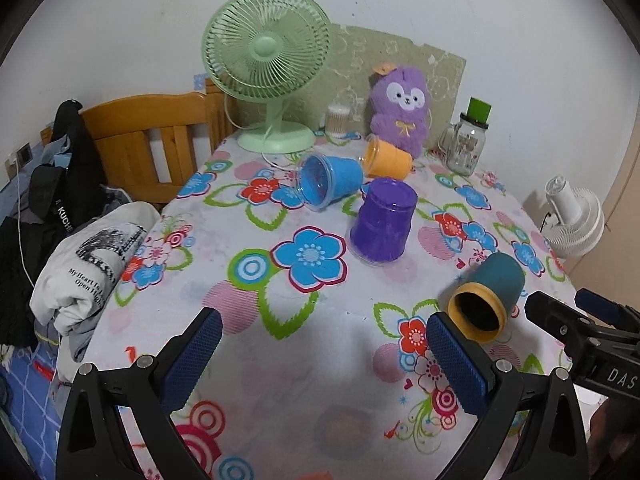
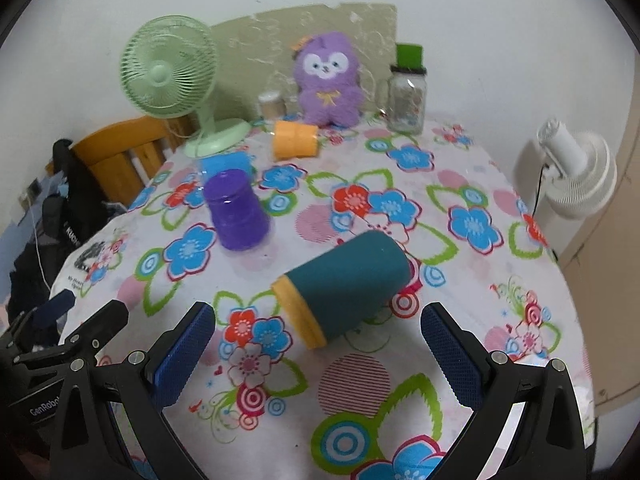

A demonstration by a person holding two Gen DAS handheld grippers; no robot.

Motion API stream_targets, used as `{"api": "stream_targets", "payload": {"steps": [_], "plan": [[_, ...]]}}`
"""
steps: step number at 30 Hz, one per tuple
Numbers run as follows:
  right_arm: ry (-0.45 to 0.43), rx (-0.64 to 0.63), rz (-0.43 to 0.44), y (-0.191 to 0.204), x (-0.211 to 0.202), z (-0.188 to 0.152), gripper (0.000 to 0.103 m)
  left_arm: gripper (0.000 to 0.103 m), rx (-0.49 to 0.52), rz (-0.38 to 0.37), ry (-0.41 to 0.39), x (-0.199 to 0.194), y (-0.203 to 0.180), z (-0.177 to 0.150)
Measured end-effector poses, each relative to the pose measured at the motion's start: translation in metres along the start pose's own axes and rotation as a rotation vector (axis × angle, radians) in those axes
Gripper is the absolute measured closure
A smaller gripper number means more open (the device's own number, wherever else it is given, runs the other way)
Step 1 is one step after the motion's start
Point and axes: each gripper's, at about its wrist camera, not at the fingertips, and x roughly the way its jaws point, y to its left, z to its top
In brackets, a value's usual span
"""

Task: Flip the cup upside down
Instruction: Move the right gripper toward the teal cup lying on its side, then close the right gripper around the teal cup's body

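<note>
A teal cup with a yellow rim (image 2: 344, 280) lies on its side on the flowered tablecloth, just ahead of my right gripper (image 2: 318, 320), which is open and empty. The same cup (image 1: 490, 294) shows in the left wrist view, mouth toward the camera, beside my open, empty left gripper (image 1: 324, 330). A purple cup (image 1: 382, 224) stands upside down mid-table, also seen in the right wrist view (image 2: 238, 210). A blue cup (image 1: 328, 180) and an orange cup (image 1: 388, 158) lie on their sides farther back.
A green desk fan (image 1: 268, 64), a purple plush toy (image 1: 400, 104), a glass jar with a green lid (image 1: 466, 144) and a small container (image 1: 336, 120) stand along the back. A wooden chair (image 1: 148, 140) with clothes is left; a white fan (image 2: 572, 172) is right.
</note>
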Motion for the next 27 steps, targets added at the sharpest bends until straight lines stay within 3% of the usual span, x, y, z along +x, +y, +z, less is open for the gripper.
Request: {"api": "stream_targets", "payload": {"steps": [13, 19, 27], "plan": [[0.057, 0.151, 0.003, -0.023, 0.037, 0.007, 0.0, 0.0, 0.087, -0.015, 0.067, 0.046, -0.025, 0.011], [0.128, 0.315, 0.074, -0.039, 0.066, 0.005, 0.0, 0.0, 0.105, -0.009, 0.082, 0.057, -0.03, 0.012], [0.17, 0.358, 0.139, -0.037, 0.089, 0.017, 0.0, 0.0, 0.117, -0.01, 0.096, 0.064, -0.034, 0.011]]}}
